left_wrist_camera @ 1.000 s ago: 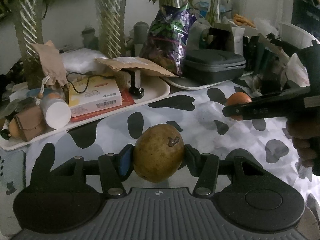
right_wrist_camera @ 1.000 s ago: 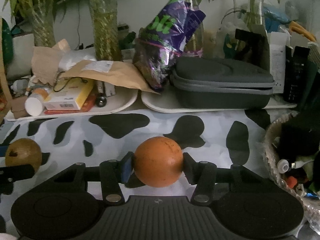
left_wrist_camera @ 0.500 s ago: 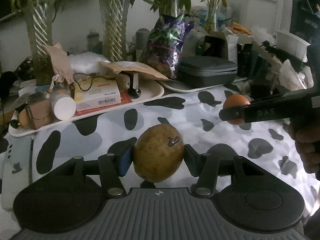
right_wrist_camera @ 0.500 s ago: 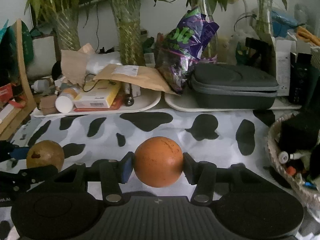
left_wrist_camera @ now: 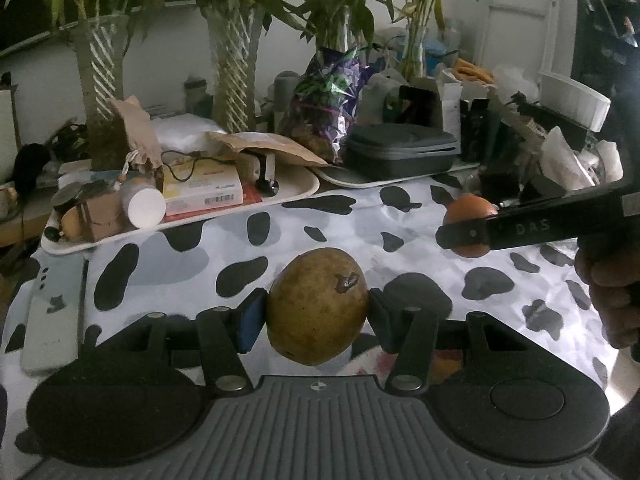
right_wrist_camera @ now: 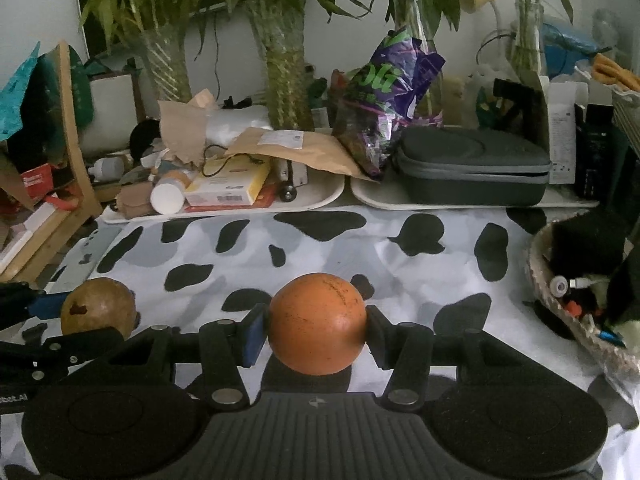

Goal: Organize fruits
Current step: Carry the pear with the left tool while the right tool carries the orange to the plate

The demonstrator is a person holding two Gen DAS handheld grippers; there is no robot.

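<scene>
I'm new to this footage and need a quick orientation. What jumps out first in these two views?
Each gripper clamps a fruit above the cow-print tablecloth: the left gripper holds a brown pear, the right gripper an orange. Behind them, cluttered white trays sit before tall green plants.

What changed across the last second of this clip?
Both grippers rose and drew back from the trays, so more cow-print cloth shows. The left gripper stays shut on the brown fruit, the right gripper on the orange. Nothing was released.
</scene>
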